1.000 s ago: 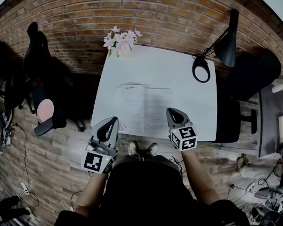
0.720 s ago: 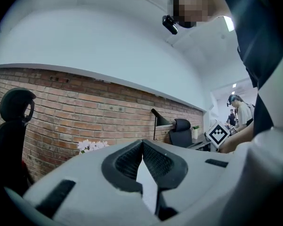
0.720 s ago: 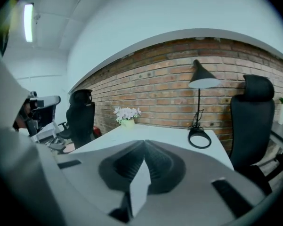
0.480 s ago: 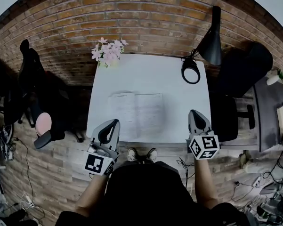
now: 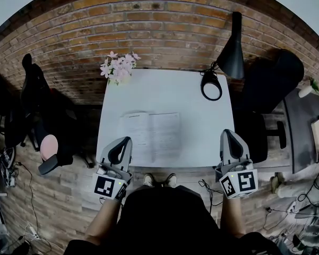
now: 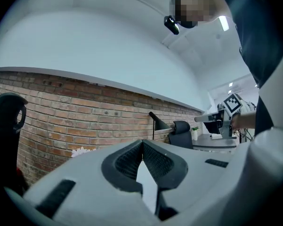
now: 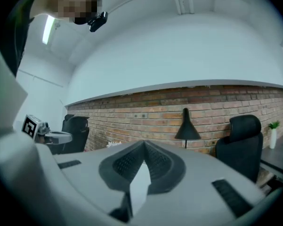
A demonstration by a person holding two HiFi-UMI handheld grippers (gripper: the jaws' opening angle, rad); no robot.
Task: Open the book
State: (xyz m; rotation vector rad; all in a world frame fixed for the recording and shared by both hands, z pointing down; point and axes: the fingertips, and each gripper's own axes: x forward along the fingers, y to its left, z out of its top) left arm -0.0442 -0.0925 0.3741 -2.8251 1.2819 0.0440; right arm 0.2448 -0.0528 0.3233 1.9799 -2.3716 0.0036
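Book (image 5: 151, 137) lying open on white worktop (image 5: 164, 89), left hand-held gripper (image 5: 125, 141) clenched, empty, at near-left edge, right hand-held gripper (image 5: 229, 134) clenched, empty, at near-right corner

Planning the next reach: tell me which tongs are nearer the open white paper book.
Left. The left tongs hover at the open white paper book's near-left edge; the right tongs hang by the white table's right edge, well clear of it.
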